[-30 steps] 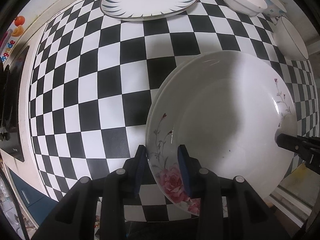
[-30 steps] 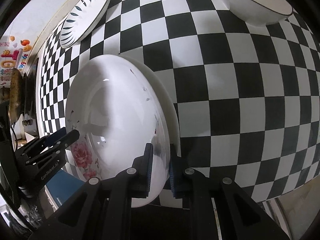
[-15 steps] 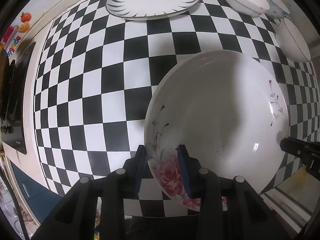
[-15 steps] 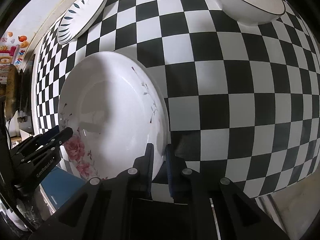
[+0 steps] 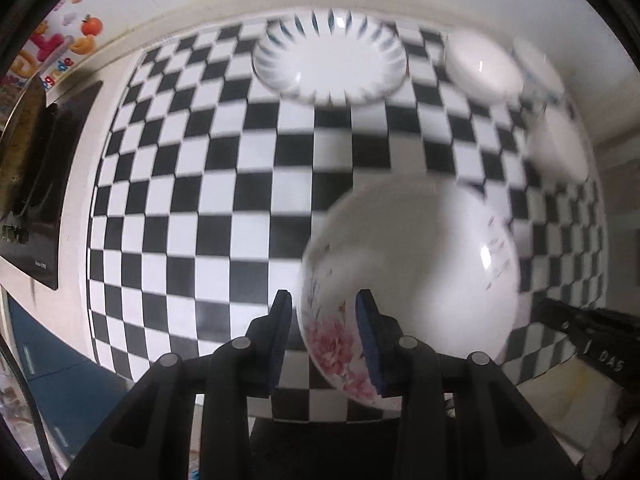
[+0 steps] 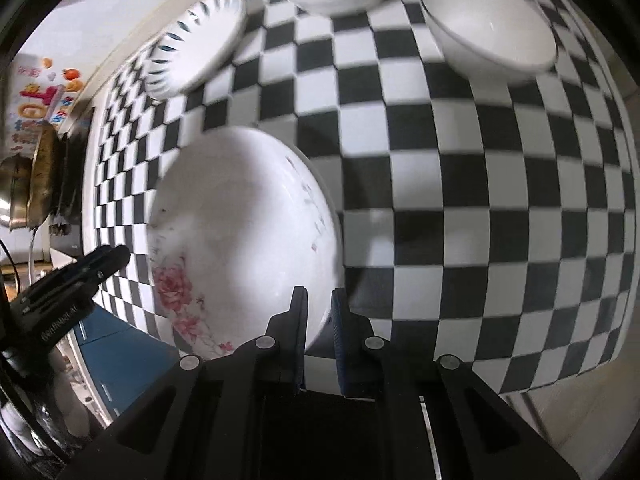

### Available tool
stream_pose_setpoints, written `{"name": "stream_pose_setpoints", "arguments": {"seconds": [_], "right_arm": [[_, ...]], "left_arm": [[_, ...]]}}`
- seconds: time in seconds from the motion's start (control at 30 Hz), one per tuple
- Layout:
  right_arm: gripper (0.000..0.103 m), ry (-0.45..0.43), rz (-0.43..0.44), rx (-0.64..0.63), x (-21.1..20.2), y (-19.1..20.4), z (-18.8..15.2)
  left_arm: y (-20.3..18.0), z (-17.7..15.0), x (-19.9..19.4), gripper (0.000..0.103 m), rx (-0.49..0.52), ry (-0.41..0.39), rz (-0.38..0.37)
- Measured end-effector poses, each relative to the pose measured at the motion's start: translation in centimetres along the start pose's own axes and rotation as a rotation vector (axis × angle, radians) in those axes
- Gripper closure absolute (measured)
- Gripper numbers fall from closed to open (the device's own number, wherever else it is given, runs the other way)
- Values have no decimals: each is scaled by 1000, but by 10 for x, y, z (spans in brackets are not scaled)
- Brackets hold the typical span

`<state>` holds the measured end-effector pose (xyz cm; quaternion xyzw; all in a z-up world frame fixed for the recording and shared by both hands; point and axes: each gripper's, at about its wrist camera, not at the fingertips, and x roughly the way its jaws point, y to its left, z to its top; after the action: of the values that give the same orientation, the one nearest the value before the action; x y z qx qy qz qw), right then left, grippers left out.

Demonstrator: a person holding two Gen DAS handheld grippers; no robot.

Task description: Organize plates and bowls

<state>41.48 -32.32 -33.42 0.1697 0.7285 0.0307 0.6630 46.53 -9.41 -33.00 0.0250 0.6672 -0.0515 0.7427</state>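
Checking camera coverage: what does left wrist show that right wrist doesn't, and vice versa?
Only the left wrist view shows the left tongs up close, their pads astride the rose-printed rim of the floral plate.

Only the right wrist view shows the metal pot at the far left, and the right tongs shut on the plate's plain rim.

Both show the floral plate, the blue-striped plate, the white bowls and the checkered cloth. Each view also catches the other tongs at its edge.
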Motion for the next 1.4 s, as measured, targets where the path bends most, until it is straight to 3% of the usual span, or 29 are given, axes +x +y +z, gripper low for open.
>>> {"name": "stream_pose_setpoints", "arguments": {"seconds": [0.1,0.17,0.23,0.4,0.6,0.83,1.0,1.1,1.13,1.17,1.4], "right_arm": [[82,-33,54,-29,-16,13,16],[46,-72,94,-34,-23,25,32],[36,-115,125,-29,-27,36,47],[36,-140,167,-2,-15,62,111],[37,-121,70,62,37,79,193],[45,-94,49,131,77,76,242],[52,-80,45,152,92,77,258],[62,-80,38,164,95,77,260],[75,-81,35,163,96,78,261],[81,-74,25,162,98,79,261],[85,-107,18,137,92,80,253]], "left_arm": [[19,19,-13,64,-31,-43,-23],[30,32,-13,64,-48,-55,-23],[42,52,-8,64,-63,-61,-27],[69,112,19,64,-76,-40,-37],[92,179,71,64,-76,23,-72],[93,229,118,64,-5,85,-88],[88,238,129,64,44,104,-97],[86,239,131,64,60,101,-116],[85,239,130,73,67,95,-127],[84,238,129,75,70,85,-129],[80,218,119,75,85,55,-114]]}}
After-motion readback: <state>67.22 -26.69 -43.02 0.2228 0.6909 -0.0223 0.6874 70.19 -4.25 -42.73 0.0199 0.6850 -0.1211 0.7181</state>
